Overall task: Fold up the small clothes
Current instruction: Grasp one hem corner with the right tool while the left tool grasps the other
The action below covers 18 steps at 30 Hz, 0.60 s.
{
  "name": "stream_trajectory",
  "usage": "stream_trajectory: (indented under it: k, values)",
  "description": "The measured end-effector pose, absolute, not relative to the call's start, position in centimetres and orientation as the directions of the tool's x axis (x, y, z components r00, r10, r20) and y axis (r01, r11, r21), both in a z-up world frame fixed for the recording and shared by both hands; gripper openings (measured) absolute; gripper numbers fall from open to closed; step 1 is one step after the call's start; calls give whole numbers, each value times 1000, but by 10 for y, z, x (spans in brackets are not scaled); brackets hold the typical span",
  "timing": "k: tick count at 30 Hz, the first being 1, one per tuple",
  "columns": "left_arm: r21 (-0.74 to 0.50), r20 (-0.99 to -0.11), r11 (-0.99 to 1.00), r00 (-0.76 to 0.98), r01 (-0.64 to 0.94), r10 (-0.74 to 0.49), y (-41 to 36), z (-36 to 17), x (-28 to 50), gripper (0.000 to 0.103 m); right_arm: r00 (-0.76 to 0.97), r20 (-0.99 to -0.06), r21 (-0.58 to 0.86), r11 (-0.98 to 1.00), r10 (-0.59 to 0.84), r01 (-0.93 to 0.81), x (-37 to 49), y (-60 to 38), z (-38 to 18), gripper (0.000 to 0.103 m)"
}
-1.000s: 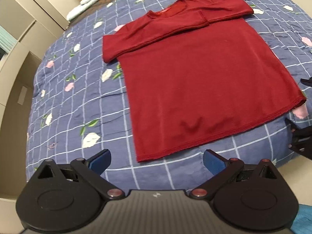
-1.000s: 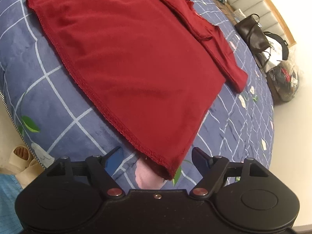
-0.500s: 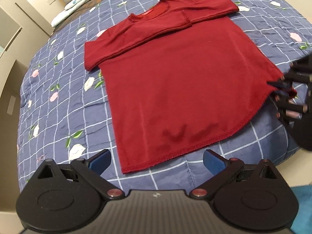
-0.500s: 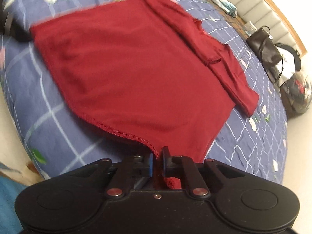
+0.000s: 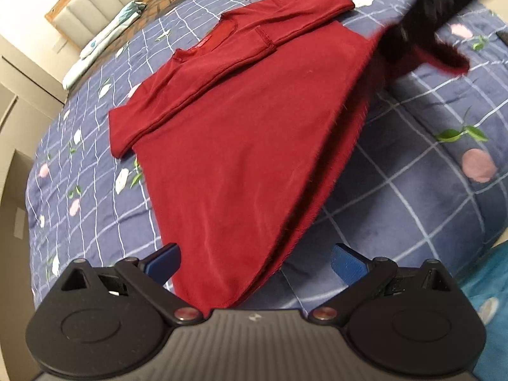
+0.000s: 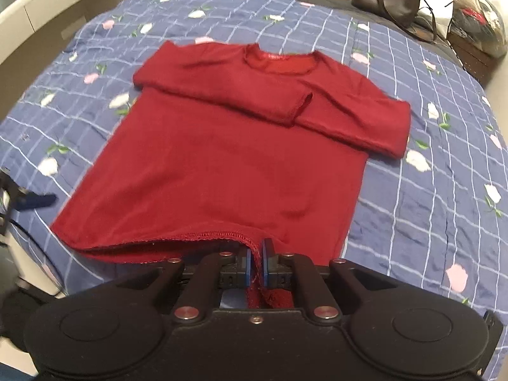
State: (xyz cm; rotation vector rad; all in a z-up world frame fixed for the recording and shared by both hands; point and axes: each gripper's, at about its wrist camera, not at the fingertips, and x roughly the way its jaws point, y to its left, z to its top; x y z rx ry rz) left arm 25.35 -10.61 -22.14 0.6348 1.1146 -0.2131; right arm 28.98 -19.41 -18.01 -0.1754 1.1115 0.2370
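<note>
Hem corner of the red shirt (image 6: pixel 228 158) is now lifting off the bed (image 6: pixel 428 209), clamped in your right gripper (image 6: pixel 256 262). Your left gripper (image 5: pixel 254 262), jaws apart, is reaching around the other corner, so the bottom fold is starting.

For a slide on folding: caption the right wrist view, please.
Right tool shut on the red shirt's hem, sleeves already folded across the chest on the checked quilt.
</note>
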Motion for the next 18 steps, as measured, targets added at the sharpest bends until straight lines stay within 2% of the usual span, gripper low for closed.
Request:
stream_trajectory:
  k: [4, 9, 14, 16, 18]
  values:
    - [398, -878, 780, 447, 482, 172, -111, -240, 260, 99, 420, -898, -6, 953, 128, -304, 294, -190, -167, 6]
    - [427, -869, 769, 452, 476, 202, -104, -253, 264, 83, 412, -900, -16, 936, 139, -351, 297, -187, -160, 6]
    - [461, -858, 763, 446, 453, 254, -84, -258, 261, 73, 414, -900, -29, 931, 133, -364, 296, -190, -157, 6]
    - [503, -843, 732, 450, 460, 296, -76, -262, 259, 64, 416, -900, -32, 930, 132, -365, 294, -192, -156, 6]
    - [536, -828, 700, 455, 473, 327, -70, -266, 258, 42, 417, -900, -40, 929, 126, -367, 291, -194, -157, 6]
